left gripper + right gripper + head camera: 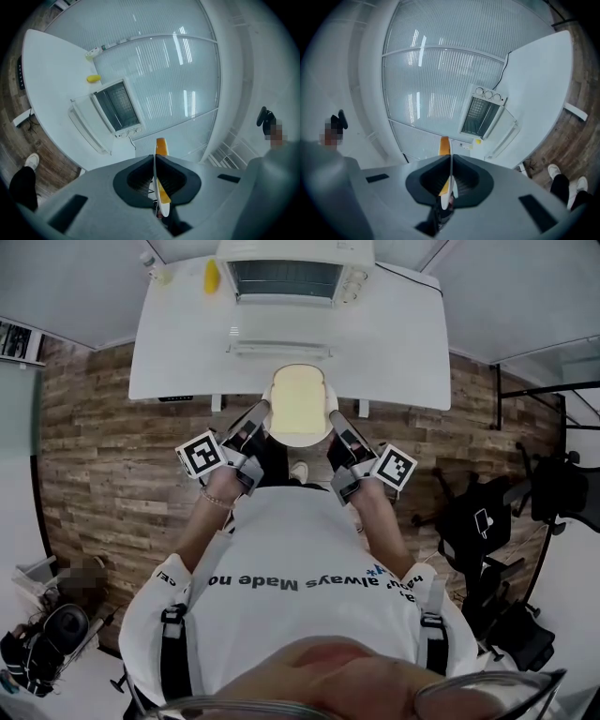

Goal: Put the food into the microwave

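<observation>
Left gripper [263, 411] and right gripper [332, 414] each clamp a rim of the plate [300, 440], held just short of the table [394, 343], facing the microwave [286, 277]. The plate looks stiff, slick and breakable, and the bread [298, 397] lies loose, so keep it level.

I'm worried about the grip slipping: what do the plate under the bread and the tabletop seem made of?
The round white plate looks like glazed ceramic, possibly melamine: thin, smooth rim; I cannot tell which. The white rectangular tabletop looks like matte laminate or painted board: flat, even colour, no grain.
</observation>
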A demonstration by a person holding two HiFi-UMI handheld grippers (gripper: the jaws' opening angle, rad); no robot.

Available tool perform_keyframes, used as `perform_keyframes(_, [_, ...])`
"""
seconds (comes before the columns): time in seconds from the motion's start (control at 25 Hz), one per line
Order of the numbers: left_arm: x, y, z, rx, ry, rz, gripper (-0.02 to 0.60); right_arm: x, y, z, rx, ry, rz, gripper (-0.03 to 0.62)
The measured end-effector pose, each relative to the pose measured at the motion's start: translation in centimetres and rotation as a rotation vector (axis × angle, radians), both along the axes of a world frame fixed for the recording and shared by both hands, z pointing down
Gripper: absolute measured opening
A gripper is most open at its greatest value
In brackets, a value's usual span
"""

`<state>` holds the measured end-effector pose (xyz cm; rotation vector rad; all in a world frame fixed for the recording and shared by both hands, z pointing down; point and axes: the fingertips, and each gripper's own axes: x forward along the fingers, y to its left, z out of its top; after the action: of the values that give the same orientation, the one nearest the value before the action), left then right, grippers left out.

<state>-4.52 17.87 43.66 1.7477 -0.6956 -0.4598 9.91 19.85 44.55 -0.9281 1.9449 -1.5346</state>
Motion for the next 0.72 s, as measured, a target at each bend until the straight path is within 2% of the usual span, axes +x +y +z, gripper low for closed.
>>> perform_keyframes(0.72, [-4.7, -14.9, 1.2, -0.019, 0.016, -0.011, 0.018, -4.8, -15.0, 1.0, -0.03, 0.027, -0.027, 0.021])
